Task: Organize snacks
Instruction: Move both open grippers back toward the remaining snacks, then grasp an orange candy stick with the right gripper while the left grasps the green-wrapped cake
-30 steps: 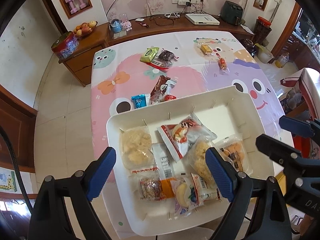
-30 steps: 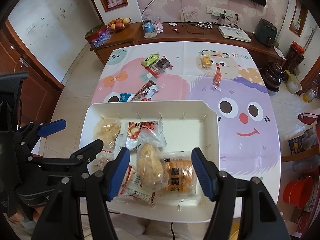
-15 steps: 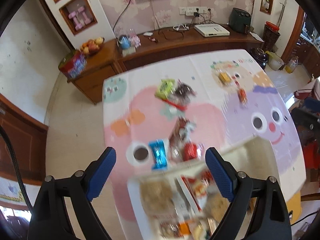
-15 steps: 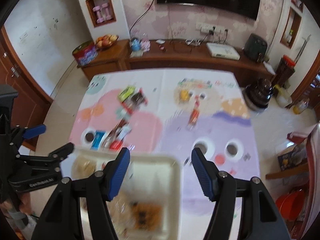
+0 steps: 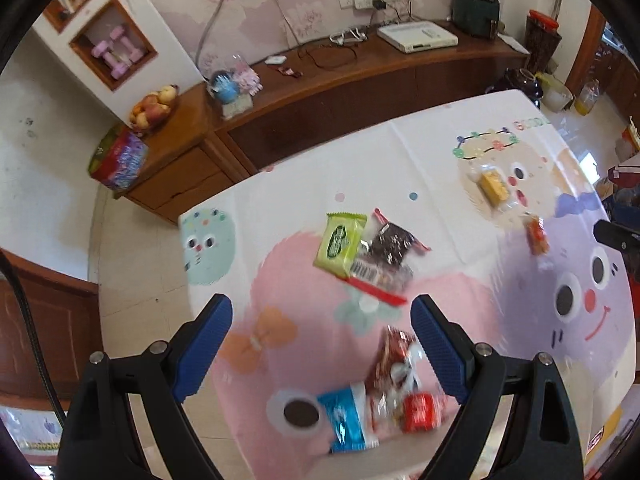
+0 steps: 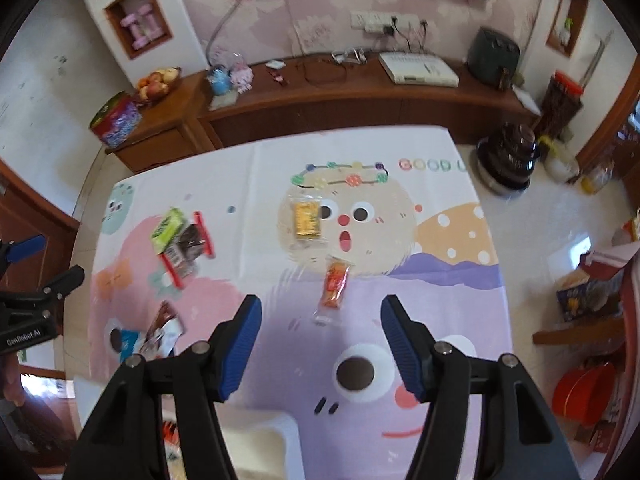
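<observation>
Snacks scattered on cartoon tablecloth, left gripper wide apart, right gripper narrowing, both empty

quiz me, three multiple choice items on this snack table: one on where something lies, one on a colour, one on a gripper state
1. Where does the yellow snack packet lie?
A. on the beige cartoon face of the tablecloth
B. on the wooden sideboard
C. between gripper pads

2. What colour is the packet lying against the dark snack packet?
A. blue
B. light green
C. orange

3. How does the left gripper stand?
A. shut on a packet
B. open, holding nothing
C. out of view

Answers: 1 A, it sits beside the face's eyes in the right wrist view. 2 B, its wrapper is plainly light green. 3 B, the blue pads stand wide apart above the cloth, gripping nothing.
</observation>
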`<state>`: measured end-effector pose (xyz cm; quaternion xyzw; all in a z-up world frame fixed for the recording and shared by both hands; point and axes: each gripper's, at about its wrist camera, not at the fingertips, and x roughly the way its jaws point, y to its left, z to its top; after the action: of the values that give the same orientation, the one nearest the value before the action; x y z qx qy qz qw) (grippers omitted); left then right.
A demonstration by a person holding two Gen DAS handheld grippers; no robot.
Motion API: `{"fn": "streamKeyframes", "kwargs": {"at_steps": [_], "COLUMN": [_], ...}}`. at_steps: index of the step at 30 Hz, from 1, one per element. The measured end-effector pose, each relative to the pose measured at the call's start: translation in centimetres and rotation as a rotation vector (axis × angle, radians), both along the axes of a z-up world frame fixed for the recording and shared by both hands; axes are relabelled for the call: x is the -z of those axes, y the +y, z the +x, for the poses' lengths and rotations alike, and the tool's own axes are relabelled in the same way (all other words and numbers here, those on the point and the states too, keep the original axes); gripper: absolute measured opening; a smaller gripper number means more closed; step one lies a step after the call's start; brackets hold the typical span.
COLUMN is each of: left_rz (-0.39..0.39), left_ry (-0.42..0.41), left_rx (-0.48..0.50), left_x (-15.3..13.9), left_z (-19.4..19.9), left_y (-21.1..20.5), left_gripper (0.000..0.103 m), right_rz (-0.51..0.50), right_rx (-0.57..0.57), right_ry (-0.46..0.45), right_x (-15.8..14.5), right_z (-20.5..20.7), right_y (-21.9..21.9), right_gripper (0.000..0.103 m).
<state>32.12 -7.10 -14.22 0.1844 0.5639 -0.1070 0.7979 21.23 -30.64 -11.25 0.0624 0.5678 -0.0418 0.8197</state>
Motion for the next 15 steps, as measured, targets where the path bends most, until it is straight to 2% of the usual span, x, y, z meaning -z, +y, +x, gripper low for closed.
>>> {"fn": "streamKeyframes", "kwargs": {"at_steps": [7,12,15], "left_rz": [-0.003,-0.003,0.024], "left_ry": [0.145,0.214,0.230], "left_rx": [-0.047,-0.093,-0.083], "left_x": [6.2,9.2,10.7], "left_z": [6.4,9.0,9.6], "left_y": [-0.1,0.3,-0.1], "left_gripper": [0.090,0.090,0.090], "right_rz": [0.073,0.161,0.166], "right_rx": [0.055,0.109,0.109], "right_ry": [0.098,0.157,0.184], "right_x": [5.8,8.9,10.0], "right_z": [3.4,5.1,5.8], "right_y": [-2.9,-4.4,-4.2], "right_gripper": [0.060,0.060,0.060]}}
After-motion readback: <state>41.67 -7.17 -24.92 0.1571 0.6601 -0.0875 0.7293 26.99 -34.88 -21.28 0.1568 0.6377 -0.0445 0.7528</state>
